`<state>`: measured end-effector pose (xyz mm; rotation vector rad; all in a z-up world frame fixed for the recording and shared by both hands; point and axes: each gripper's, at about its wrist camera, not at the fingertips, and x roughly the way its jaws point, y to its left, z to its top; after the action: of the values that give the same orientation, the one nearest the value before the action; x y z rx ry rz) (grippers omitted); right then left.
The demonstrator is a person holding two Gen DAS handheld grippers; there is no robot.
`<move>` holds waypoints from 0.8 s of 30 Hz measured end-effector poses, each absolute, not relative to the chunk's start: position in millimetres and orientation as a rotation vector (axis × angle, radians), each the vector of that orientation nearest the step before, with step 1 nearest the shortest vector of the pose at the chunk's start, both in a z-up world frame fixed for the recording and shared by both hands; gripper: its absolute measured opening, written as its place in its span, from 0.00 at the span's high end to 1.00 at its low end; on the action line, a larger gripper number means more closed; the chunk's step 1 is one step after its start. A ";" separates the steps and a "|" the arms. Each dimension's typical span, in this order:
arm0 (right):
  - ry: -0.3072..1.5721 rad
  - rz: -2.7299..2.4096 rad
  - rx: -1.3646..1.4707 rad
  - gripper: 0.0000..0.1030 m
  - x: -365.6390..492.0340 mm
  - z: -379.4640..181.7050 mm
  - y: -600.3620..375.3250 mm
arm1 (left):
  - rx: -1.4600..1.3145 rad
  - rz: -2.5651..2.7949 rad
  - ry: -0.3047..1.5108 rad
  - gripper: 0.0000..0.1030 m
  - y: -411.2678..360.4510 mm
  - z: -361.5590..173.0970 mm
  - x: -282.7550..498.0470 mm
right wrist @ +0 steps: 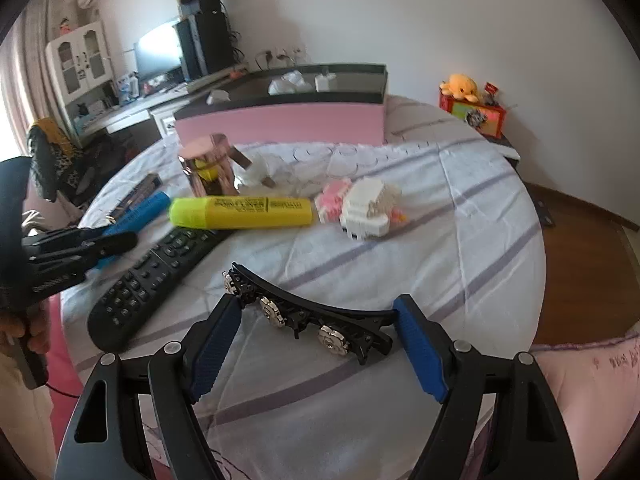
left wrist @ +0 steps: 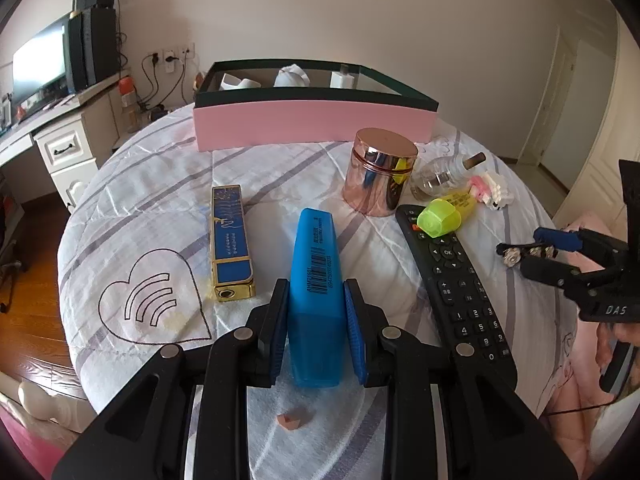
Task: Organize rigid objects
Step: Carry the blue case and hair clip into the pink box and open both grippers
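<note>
My left gripper (left wrist: 316, 300) is shut on a blue highlighter (left wrist: 316, 272), its blue pads pressed on both sides of the barrel, just over the bed cover. My right gripper (right wrist: 320, 340) is open around a black hair clip with metal studs (right wrist: 304, 312); the clip lies on the cover between the fingers, the left pad close to its end. The right gripper also shows in the left wrist view (left wrist: 532, 248). A pink box with dark rim (left wrist: 312, 120) stands at the back, holding several white items.
On the round bed cover lie a blue-gold lighter (left wrist: 232, 240), a rose-gold jar (left wrist: 380, 176), a black remote (left wrist: 456, 280), a yellow highlighter (right wrist: 240, 212), a glass bottle (left wrist: 440, 174), a white-pink brick model (right wrist: 364, 208) and a small pink piece (left wrist: 292, 420).
</note>
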<state>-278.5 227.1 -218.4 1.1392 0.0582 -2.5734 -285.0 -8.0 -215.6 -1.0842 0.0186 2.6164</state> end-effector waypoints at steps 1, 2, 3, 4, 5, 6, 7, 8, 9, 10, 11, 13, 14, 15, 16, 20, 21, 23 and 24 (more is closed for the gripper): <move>0.055 -2.580 1.137 0.23 -278.8 -218.2 227.4 | -1.076 2.622 0.035 0.74 -7.1 -214.3 -283.6; 0.047 -2.587 1.131 0.23 -278.5 -216.8 228.1 | -1.070 2.619 0.037 0.74 -7.3 -213.1 -282.7; 0.036 -2.586 1.131 0.23 -278.0 -214.9 228.8 | -1.065 2.617 0.035 0.74 -7.7 -212.0 -282.1; 0.028 -2.585 1.124 0.23 -277.9 -212.3 229.1 | -1.053 2.618 0.024 0.74 -9.2 -209.9 -280.5; 0.026 -2.597 1.112 0.23 -277.6 -209.5 229.4 | -1.046 2.621 0.016 0.74 -10.9 -208.3 -279.9; 0.026 -2.601 1.110 0.23 -277.9 -207.1 229.5 | -1.033 2.629 0.006 0.74 -13.1 -205.9 -278.6; 0.024 -2.598 1.106 0.23 -278.6 -205.2 228.7 | -1.024 2.628 0.002 0.74 -14.3 -203.9 -277.8; 0.015 -2.602 1.092 0.23 -278.6 -202.4 229.1 | -1.017 2.630 0.001 0.74 -15.3 -202.0 -276.9; 0.011 -2.604 1.087 0.23 -278.9 -200.6 229.2 | -1.011 2.637 -0.001 0.74 -15.4 -200.3 -276.4; 0.012 -2.603 1.082 0.23 -279.9 -198.0 228.7 | -1.002 2.643 -0.001 0.74 -16.2 -197.5 -275.8; 0.013 -2.610 1.070 0.23 -280.3 -195.1 228.1 | -0.992 2.642 -0.005 0.74 -17.3 -193.9 -275.3; 0.017 -2.616 1.048 0.23 -282.8 -187.6 226.6 | -0.970 2.643 -0.009 0.74 -17.8 -186.8 -275.8; 0.019 -2.621 1.034 0.23 -284.5 -183.7 226.0 | -0.953 2.650 -0.005 0.74 -17.7 -181.5 -276.7; 0.022 -2.628 1.021 0.23 -287.4 -179.0 225.2 | -0.941 2.654 0.001 0.74 -17.2 -177.3 -277.3; 0.028 -2.631 1.005 0.23 -291.1 -173.6 224.0 | -0.925 2.658 0.003 0.74 -16.6 -171.9 -279.5; 0.050 -2.639 0.946 0.23 -311.3 -154.0 216.9 | -0.842 2.664 0.021 0.74 -11.4 -145.0 -293.9; 0.051 -2.640 0.936 0.23 -316.7 -150.7 215.5 | -0.826 2.664 0.027 0.74 -10.3 -139.1 -298.5; 0.056 -2.636 0.918 0.23 -330.9 -143.0 211.4 | -0.788 2.644 0.029 0.74 -6.5 -124.3 -312.1; 0.053 -2.637 0.910 0.23 -339.0 -139.5 209.6 | -0.781 2.644 0.032 0.74 -4.4 -119.2 -317.3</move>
<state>-339.0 209.6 -139.5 0.9099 0.0526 -2.6375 -317.3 -4.4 -119.2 -0.7811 0.0319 2.6444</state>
